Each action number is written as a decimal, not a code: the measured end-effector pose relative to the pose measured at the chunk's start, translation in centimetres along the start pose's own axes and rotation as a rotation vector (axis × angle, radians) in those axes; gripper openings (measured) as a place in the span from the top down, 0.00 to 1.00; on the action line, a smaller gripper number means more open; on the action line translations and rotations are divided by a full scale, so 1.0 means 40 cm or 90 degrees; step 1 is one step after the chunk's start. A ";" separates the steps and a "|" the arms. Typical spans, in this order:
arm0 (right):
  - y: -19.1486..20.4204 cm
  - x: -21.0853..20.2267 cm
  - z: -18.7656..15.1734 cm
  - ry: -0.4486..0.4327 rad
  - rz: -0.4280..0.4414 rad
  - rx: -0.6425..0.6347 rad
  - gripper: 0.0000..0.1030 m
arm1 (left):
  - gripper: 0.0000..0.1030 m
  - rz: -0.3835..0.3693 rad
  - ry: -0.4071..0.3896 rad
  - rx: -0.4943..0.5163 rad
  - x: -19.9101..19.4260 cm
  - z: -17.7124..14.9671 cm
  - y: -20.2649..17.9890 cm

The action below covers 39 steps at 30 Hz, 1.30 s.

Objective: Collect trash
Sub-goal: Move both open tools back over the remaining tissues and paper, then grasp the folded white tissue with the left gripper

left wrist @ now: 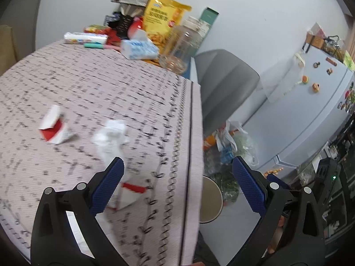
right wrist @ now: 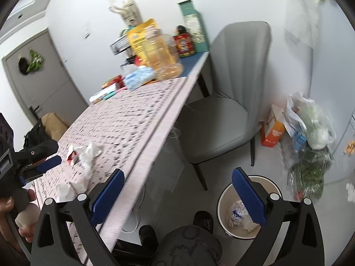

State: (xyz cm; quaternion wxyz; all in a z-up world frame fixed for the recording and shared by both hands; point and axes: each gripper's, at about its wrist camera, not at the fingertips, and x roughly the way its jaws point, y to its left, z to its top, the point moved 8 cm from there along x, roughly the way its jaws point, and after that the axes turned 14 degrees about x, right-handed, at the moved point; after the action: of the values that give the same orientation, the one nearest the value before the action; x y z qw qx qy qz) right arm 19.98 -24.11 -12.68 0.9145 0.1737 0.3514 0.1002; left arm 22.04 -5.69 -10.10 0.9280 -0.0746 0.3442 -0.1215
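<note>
Left gripper (left wrist: 177, 173): 2 black arms with blue ribbed pads spread wide apart, nothing between the pads, tilted downward over the near edge of the pale pink patterned tablecloth (left wrist: 93, 84). Ahead of the left pad, touching nothing: crumpled white tissue (left wrist: 112, 136). Further left of it: folded red-and-white paper carton (left wrist: 55, 125). Just below the left pad, partly hidden by it: second red-and-white paper scrap (left wrist: 129, 194). Under the gap between the pads, on the floor beside the table: round white trash bin (left wrist: 210, 199), only part of the rim visible.

Right gripper (right wrist: 177, 184): jaws fully apart, empty, angled down past the table edge toward the floor. Directly beneath the right pad: same round white trash bin (right wrist: 224, 201) holding crumpled white and blue waste (right wrist: 238, 218). Left of the left pad, on the cloth: crumpled tissue and red-and-white scraps. Far left in the right wrist view: the other gripper's blue pad above the cloth, with a hand (right wrist: 22, 219) wrapped around its handle. Beyond the bin: grey upholstered chair (right wrist: 228, 102).
</note>
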 end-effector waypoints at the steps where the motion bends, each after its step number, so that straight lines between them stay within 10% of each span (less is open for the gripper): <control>1: 0.024 -0.002 -0.007 0.002 0.005 -0.010 0.07 | 0.06 0.003 -0.005 -0.003 -0.012 -0.004 0.014; 21: 0.245 -0.004 -0.127 0.059 0.070 -0.118 0.10 | 0.12 0.074 -0.038 -0.057 -0.191 -0.153 0.198; 39: 0.248 0.059 -0.214 0.118 0.075 -0.134 0.13 | 0.16 0.068 0.039 -0.079 -0.086 -0.260 0.226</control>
State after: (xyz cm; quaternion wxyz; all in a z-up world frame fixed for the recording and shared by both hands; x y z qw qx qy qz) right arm 15.31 -12.14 -16.18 0.8837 0.0872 0.4113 0.2058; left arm 14.27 3.35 -17.81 0.9159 -0.1098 0.3826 -0.0526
